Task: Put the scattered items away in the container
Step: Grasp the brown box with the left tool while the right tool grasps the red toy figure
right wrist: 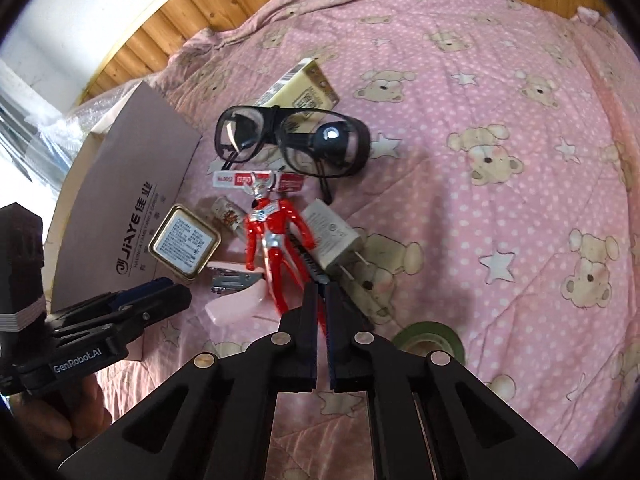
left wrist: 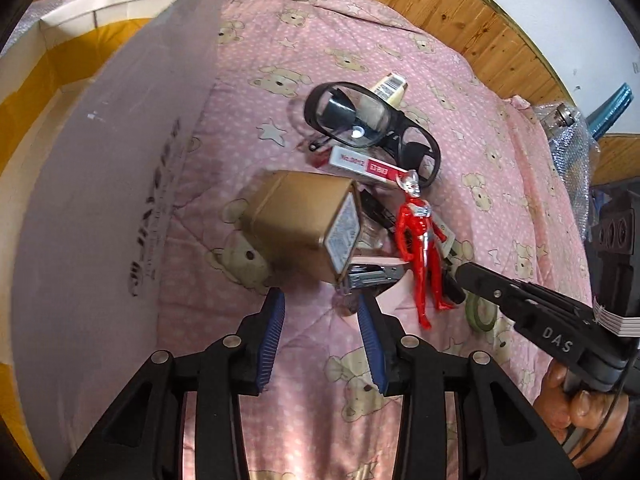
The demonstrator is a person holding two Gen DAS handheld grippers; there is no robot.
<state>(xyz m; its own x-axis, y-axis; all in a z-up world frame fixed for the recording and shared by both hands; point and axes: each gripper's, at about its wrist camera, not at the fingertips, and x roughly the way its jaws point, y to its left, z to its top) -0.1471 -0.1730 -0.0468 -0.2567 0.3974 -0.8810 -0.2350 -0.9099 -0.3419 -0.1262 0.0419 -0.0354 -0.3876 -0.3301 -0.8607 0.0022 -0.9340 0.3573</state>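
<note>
Now my left gripper [left wrist: 322, 300] gapes wide just short of the gold tin [left wrist: 304, 224], ready to straddle it, while my right gripper [right wrist: 322, 292] sits pinched nearly closed by the red figure [right wrist: 276, 240], beside the cardboard box [left wrist: 100, 180].

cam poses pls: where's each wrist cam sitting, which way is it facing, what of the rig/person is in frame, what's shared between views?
Left wrist: on the left gripper, open, facing the brown tin; cardboard box at its left; the right gripper and a hand enter from the right.
Right wrist: on the right gripper, nearly closed, facing the red figure; the left gripper enters from the left.
Shared: figure, tin, goggles, pink quilt.
</note>
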